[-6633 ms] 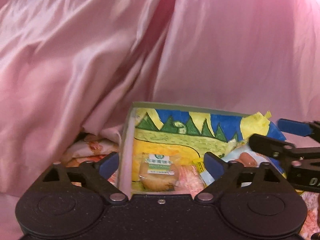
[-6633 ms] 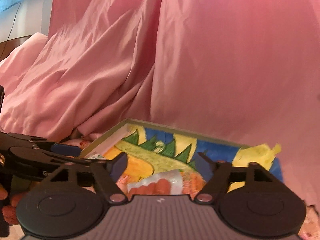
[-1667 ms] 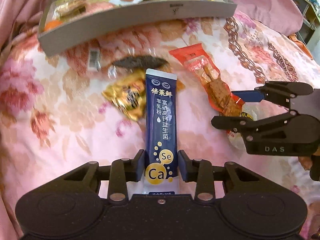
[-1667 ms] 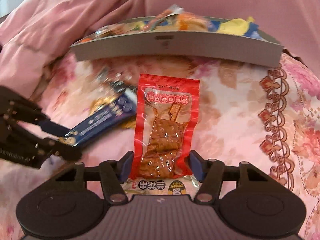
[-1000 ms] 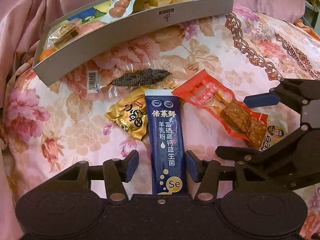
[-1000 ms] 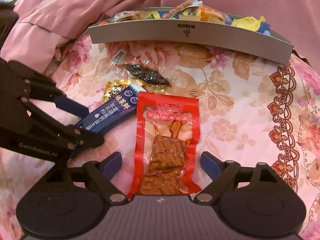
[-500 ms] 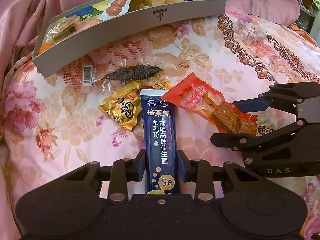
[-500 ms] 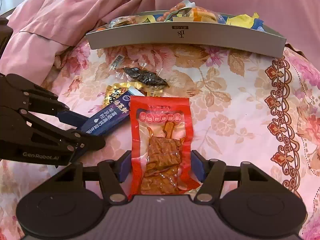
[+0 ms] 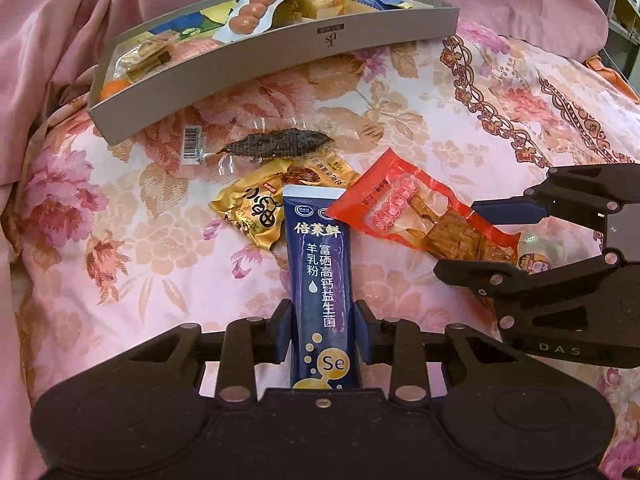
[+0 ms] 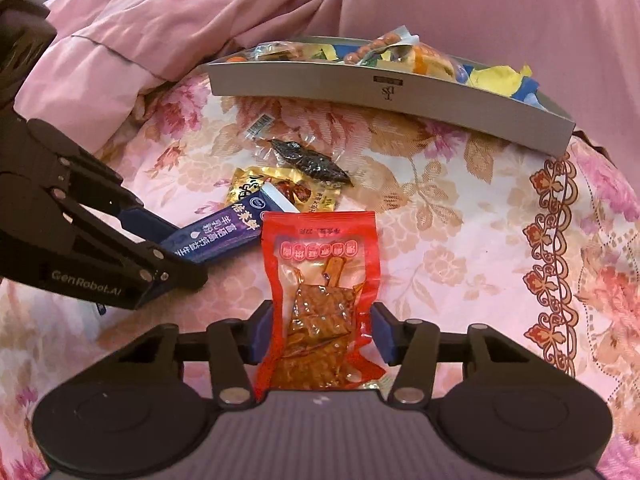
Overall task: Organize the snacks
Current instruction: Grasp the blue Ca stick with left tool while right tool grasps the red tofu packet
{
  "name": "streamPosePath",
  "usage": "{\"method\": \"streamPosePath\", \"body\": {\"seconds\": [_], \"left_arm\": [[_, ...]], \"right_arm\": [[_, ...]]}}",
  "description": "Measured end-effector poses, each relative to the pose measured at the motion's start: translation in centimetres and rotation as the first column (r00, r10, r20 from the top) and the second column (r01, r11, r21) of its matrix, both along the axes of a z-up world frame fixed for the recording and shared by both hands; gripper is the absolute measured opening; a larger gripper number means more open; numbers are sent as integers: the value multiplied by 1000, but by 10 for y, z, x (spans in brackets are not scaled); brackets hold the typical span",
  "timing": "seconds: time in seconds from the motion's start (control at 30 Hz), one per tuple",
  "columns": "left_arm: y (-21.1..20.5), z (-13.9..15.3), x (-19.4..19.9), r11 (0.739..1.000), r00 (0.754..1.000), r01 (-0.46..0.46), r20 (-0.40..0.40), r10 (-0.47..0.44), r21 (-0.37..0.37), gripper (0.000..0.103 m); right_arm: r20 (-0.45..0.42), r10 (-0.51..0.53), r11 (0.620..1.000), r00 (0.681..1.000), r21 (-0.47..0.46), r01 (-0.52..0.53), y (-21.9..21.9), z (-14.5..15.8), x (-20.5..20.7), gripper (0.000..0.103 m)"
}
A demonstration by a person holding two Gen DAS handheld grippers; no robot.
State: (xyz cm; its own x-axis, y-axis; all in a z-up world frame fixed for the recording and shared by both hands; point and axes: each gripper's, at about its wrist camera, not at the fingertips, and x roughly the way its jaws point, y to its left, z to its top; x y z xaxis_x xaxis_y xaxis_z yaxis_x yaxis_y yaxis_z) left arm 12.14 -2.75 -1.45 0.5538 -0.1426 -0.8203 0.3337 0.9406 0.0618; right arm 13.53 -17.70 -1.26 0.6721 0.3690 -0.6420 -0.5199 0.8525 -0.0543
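While left claw (image 9: 322,330) pinches glossy sachet (image 9: 320,272) | right claw (image 10: 320,330) closing, seemingly touching crinkly pouch (image 10: 320,292)

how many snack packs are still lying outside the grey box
4. Blue stick pack between the left gripper's pads; red pouch between the right gripper's closing jaws; gold packet and clear dark-snack packet nearer the box.

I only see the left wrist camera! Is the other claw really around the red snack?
Observer: Yes. The right wrist view shows the right gripper with the red packet between its blue pads, and the jaws are closing.
Operator: Is the packet flat there?
Observer: No, its lower part looks puckered between the pads.
Operator: Is anything written on my claw's side?
Observer: Yes, the left gripper reads "GenRobot.AI" on its side.
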Motion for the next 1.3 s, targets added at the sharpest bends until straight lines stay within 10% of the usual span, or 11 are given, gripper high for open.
{"method": "streamPosePath", "body": {"seconds": [0.43,0.77,1.3], "left_arm": [[3,7,-6,1000,1000,-21,13,21,-17,34],[5,11,-8,999,999,-35,26,36,-22,34],[11,23,-13,996,992,-77,95,81,-44,34]], "right_arm": [[-179,-32,993,983,102,51,-9,-9,14,83],[-41,6,1000,999,30,-5,-2,-3,-2,50],[73,52,996,996,-81,-46,3,3,-15,48]]}}
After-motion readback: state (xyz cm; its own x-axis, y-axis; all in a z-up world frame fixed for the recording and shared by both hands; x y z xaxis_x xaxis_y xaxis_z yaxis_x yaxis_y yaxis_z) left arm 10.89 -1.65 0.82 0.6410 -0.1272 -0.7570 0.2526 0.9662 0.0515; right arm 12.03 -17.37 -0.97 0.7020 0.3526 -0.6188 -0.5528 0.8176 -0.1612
